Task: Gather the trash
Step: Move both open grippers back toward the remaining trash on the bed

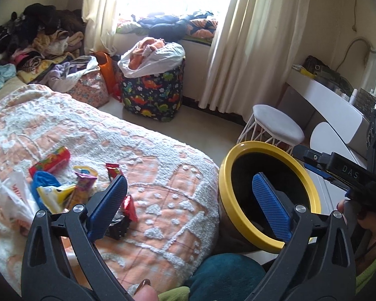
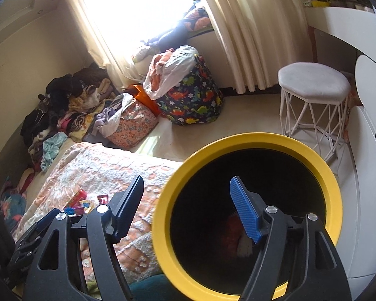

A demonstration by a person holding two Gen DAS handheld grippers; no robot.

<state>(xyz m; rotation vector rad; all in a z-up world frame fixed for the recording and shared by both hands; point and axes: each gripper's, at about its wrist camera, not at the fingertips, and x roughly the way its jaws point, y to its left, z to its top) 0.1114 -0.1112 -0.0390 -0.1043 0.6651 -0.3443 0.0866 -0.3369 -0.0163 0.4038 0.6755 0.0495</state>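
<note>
Trash (image 1: pixel 62 190) lies in a loose heap on the bedspread (image 1: pixel 163 175) at the lower left of the left wrist view: a red snack tube (image 1: pixel 51 161) with a bright printed band, a blue wrapper, a yellow and white packet (image 1: pixel 55 195), a purple one, small red packets and a white plastic bag (image 1: pixel 11 195) with red lettering too blurred to read. In the right wrist view the same heap (image 2: pixel 85 202) shows small and far off at the lower left.

The bin (image 1: pixel 270 165) stands just beside the foot of the bed, right of centre, dark inside with a thick yellow rim. In the right wrist view its mouth (image 2: pixel 238 140) fills the lower middle, and something reddish with a pale piece lies dimly at the bottom.

The only writing I can read is "DAS" in pale letters on the black body of the right gripper (image 1: pixel 313 165), at the right edge of the left wrist view.

The left gripper (image 1: pixel 190 200) stands wide apart with nothing between its blue pads (image 1: pixel 270 205); one finger overlaps the heap, the other the bin's mouth. The right gripper (image 2: pixel 188 208) is also spread and empty, its right finger in front of the bin's opening.
</note>
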